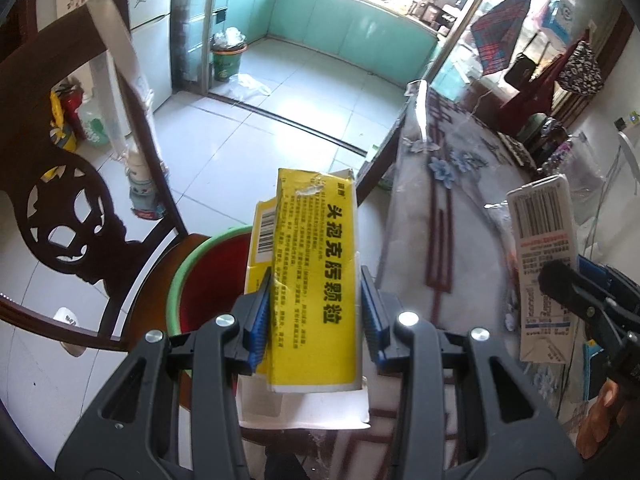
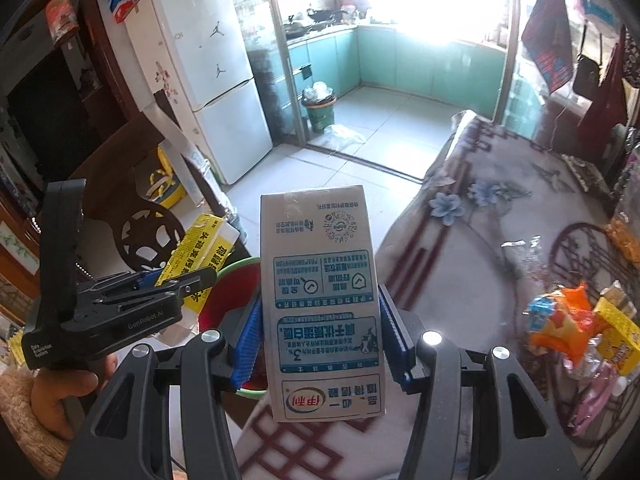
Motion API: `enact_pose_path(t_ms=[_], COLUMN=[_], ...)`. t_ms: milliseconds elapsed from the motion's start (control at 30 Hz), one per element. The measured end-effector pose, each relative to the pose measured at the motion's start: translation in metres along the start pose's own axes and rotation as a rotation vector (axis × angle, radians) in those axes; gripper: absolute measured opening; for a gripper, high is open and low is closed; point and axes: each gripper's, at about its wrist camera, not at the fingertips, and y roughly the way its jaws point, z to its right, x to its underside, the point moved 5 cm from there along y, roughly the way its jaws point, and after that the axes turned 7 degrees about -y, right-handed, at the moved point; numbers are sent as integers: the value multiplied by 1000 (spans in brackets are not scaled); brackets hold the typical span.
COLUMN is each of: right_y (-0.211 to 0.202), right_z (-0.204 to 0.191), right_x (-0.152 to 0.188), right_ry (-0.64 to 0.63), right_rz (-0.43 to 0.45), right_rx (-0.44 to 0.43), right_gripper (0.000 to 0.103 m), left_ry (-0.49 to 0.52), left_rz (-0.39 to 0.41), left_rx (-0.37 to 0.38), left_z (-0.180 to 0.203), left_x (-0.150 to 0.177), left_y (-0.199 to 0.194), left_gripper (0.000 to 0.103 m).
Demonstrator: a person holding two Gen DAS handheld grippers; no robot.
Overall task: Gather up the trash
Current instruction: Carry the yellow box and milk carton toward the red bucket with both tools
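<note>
hovering nearest the red basin [image 1: 212, 280], the left gripper [image 1: 316, 312] clenched the upright yellow medicine box [image 1: 312, 280]; the right gripper [image 2: 318, 340] clasped the milk carton [image 2: 320, 304] beside it.

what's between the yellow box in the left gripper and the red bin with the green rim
Nothing visible. The left gripper holds the yellow box right over the near rim of the open red bin. The right gripper holds the milk carton alongside, not between them.
</note>
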Motion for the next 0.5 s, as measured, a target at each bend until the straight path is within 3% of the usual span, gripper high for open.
enact_pose_path(t_ms=[500], right_y=[41], right_z=[-26], right_x=[-11], right_ry=[-35], right_rz=[-67], right_rx=[-43], right_gripper=[52], left_ry=[-66], left_rz=[-48], left_rx=[-50], left_z=[-30], left_x=[-4], left_y=[21], left_gripper=[38])
